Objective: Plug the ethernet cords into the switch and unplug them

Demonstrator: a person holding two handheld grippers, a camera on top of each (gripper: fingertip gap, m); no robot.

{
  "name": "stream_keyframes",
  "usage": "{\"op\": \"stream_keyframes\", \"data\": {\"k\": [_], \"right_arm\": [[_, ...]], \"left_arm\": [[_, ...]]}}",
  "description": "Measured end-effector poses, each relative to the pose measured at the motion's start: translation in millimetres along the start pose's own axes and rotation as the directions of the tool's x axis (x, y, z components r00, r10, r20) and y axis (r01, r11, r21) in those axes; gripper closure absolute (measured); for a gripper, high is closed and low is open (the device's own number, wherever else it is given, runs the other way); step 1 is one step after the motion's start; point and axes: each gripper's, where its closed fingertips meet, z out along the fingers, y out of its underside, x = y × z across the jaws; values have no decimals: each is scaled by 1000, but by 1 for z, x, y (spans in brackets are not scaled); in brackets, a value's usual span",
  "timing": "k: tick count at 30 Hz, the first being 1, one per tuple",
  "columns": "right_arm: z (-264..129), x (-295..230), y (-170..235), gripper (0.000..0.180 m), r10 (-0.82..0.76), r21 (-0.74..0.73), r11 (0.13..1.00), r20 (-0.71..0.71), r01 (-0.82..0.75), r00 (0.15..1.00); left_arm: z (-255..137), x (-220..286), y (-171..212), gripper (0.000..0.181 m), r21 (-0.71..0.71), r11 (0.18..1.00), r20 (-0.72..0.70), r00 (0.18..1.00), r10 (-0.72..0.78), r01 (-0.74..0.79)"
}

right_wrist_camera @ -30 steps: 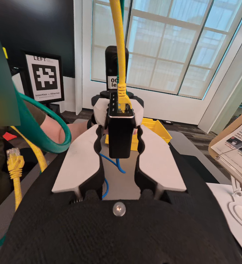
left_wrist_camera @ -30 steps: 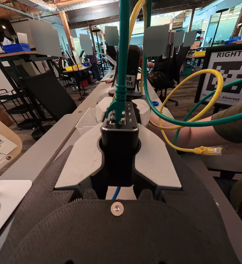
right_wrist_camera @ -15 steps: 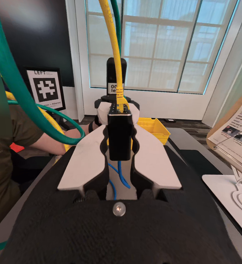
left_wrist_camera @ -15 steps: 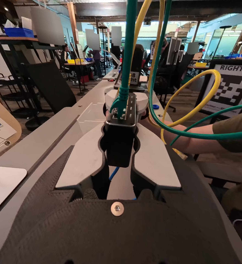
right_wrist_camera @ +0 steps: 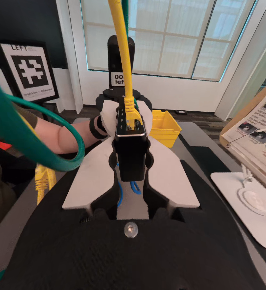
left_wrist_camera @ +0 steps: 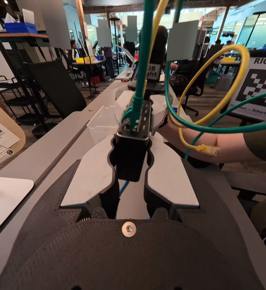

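Open-plan office-lab: rows of desks [left_wrist_camera: 89,62], office chairs [left_wrist_camera: 56,84], marker signs [right_wrist_camera: 30,72], parts bins [right_wrist_camera: 163,127].

We see black switch [left_wrist_camera: 130,157], green cord [left_wrist_camera: 142,62], yellow cord [right_wrist_camera: 122,51], yellow bin [right_wrist_camera: 165,127] beyond right gripper [right_wrist_camera: 130,158].

Open office with desks [left_wrist_camera: 88,62], black chair [left_wrist_camera: 56,87], wood-plank floor [left_wrist_camera: 207,106], white-framed window [right_wrist_camera: 176,39]

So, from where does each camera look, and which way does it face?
Left wrist view: sits on the left tool, facing the open office; shows the person's forearm.
Right wrist view: sits on the right tool, facing the large window.
Shared: the black box-shaped switch, clamped from opposite ends; the green cord; the yellow cord.
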Motion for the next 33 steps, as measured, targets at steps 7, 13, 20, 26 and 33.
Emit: {"op": "stream_keyframes", "data": {"k": [7, 13, 20, 26, 33], "right_arm": [[0, 4, 11, 147, 0, -75, 997, -42, -3, 999], [-1, 10, 15, 146, -1, -114, 993, -57, -6, 998], [-51, 62, 7, 145, 128, -32, 989, -332, -147, 935], [-123, 92, -25, 146, 225, 11, 966, -531, -258, 817], [-183, 131, -120, 146, 166, -77, 950, -698, -303, 697]], "left_arm": [[4, -6, 9, 147, -41, 999, 24, 999, -22, 23], [9, -12, 8, 142, 15, 993, 24, 993, -117, 117], [-42, -47, -18, 143, 163, 960, 87, 965, -246, 230], [-68, -53, -27, 146, 144, 974, 158, 967, -198, 176], [-70, -49, -23, 145, 89, 977, 147, 968, -204, 192]]}}
